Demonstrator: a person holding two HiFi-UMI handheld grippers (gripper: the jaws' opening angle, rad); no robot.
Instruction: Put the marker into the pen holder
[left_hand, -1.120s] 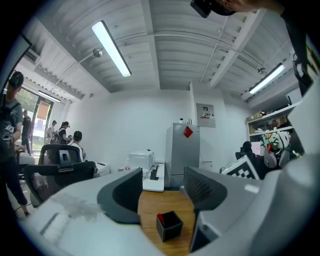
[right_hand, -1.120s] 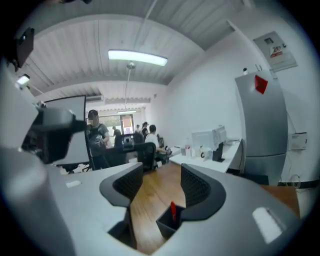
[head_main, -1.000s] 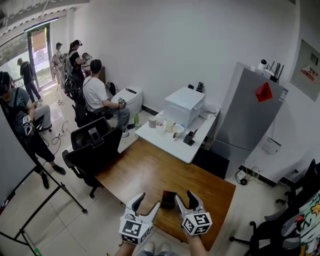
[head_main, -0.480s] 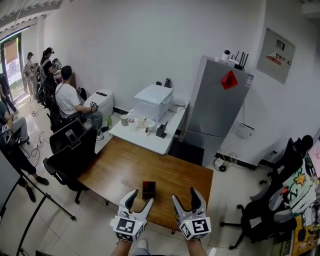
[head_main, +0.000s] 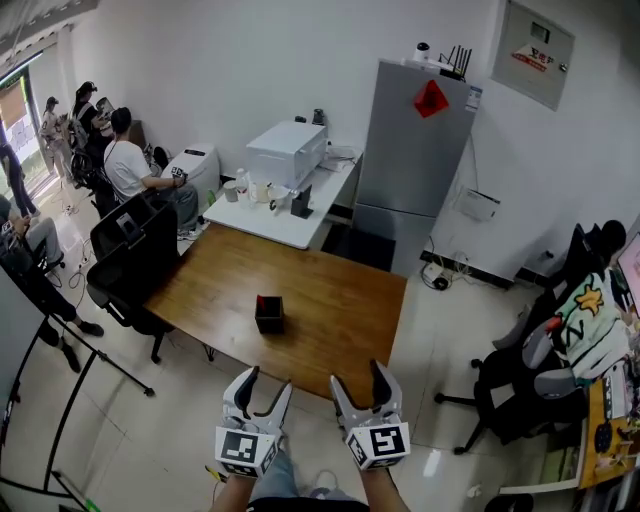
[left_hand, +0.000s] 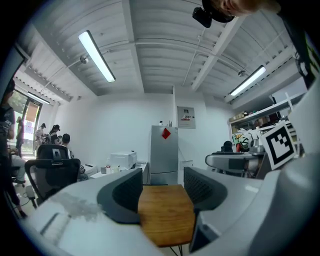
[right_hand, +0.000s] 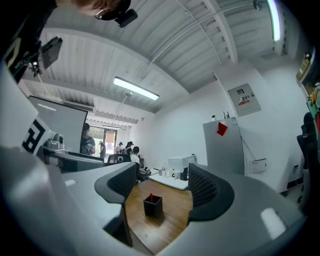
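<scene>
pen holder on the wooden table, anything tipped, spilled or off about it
Nothing stands out. The pen holder stands upright on the wooden table, well in from the edges, and the red marker stands inside it. No spill or damage shows on the table around it.

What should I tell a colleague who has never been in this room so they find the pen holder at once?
Find the brown wooden table near the tall grey fridge. The pen holder is the small black square cup standing alone on it, with a red marker poking out.
</scene>
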